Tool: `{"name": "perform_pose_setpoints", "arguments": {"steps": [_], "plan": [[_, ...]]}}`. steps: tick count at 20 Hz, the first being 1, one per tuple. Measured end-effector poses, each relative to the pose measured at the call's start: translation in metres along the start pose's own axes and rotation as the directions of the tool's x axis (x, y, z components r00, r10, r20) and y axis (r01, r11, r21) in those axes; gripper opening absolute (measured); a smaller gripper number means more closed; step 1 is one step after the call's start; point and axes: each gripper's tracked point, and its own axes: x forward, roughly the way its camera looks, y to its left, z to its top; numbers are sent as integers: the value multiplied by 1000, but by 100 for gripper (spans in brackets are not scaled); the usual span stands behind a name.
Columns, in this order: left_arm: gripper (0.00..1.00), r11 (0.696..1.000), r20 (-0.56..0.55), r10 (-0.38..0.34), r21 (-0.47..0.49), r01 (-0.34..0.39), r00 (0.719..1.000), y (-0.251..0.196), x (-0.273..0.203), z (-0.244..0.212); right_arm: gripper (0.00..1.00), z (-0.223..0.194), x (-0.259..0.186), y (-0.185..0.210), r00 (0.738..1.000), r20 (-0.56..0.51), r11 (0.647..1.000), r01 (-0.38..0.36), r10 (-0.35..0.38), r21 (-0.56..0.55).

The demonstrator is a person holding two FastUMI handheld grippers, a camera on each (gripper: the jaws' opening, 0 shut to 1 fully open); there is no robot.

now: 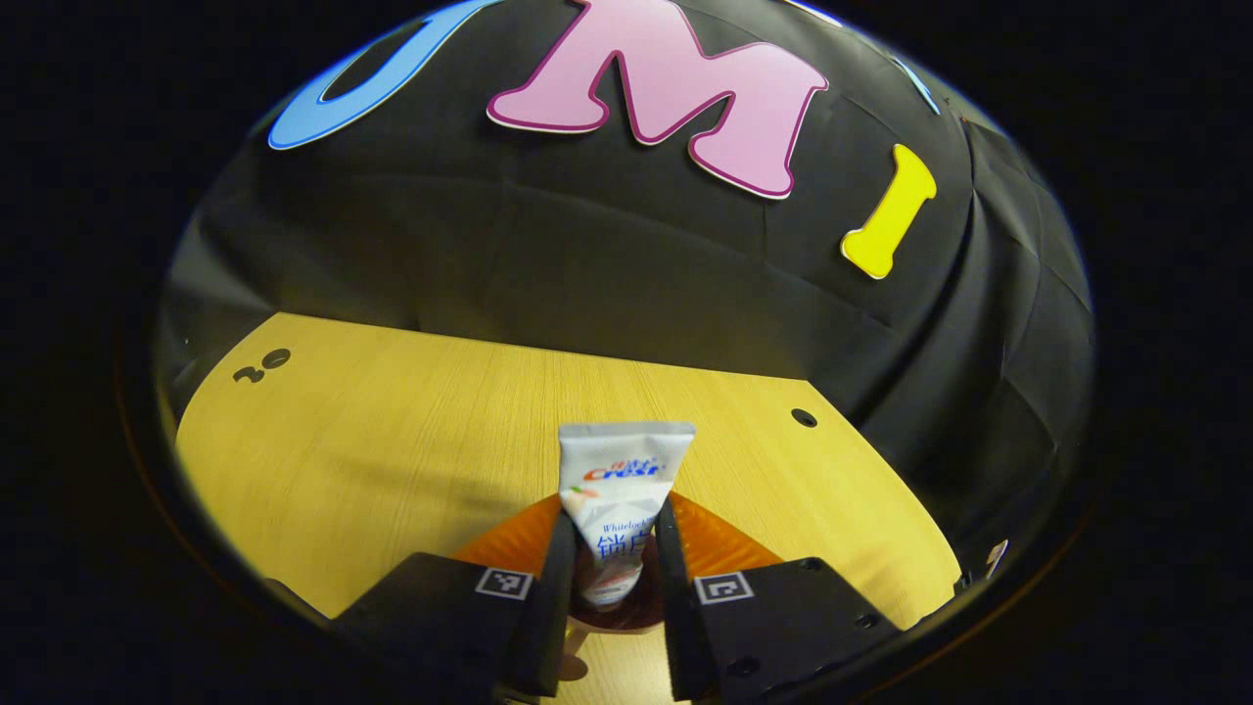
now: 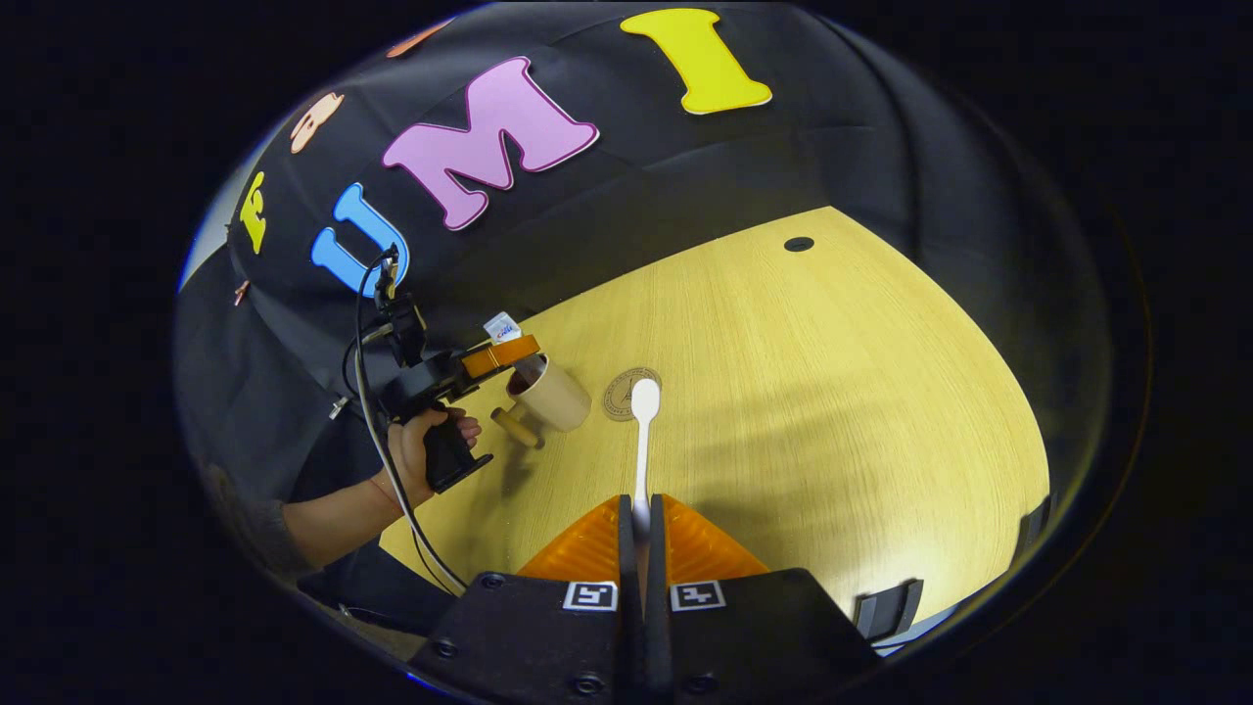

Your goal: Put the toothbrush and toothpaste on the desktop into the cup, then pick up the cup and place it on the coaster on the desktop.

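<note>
Both fingers of the left gripper (image 1: 615, 578) press on a white, upright toothpaste tube (image 1: 625, 490), its lower end inside the dark mouth of the beige cylindrical cup (image 2: 550, 394) that stands on the yellow wooden desktop (image 1: 392, 441). Clamped between the closed fingers of the right gripper (image 2: 641, 529) is a white plastic toothbrush (image 2: 643, 431), its rounded head reaching toward the round grey coaster (image 2: 626, 390) just beside the cup. In the right gripper view, a hand (image 2: 431, 446) holds the left gripper over the cup.

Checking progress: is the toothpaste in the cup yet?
Partly: the left hand-held gripper holds the toothpaste upright, lower end inside the cup.
</note>
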Motion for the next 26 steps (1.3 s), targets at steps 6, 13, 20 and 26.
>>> {"name": "perform_pose_setpoints", "arguments": {"steps": [6,13,20,26], "plan": [[70,1000,-27,-2,8,2,1000,6,-20,-2,5,3,4,21,1000,14,1000,-27,27,2],[85,995,-30,-35,97,37,999,3,-109,5,5,43,30,76,987,86,990,-139,139,3],[85,997,-98,-55,46,60,994,-17,-214,-46,5,87,90,133,955,139,963,-269,263,28],[86,1000,-187,24,-2,-25,982,-9,-274,-99,5,134,148,154,928,226,946,-318,295,70]]}}
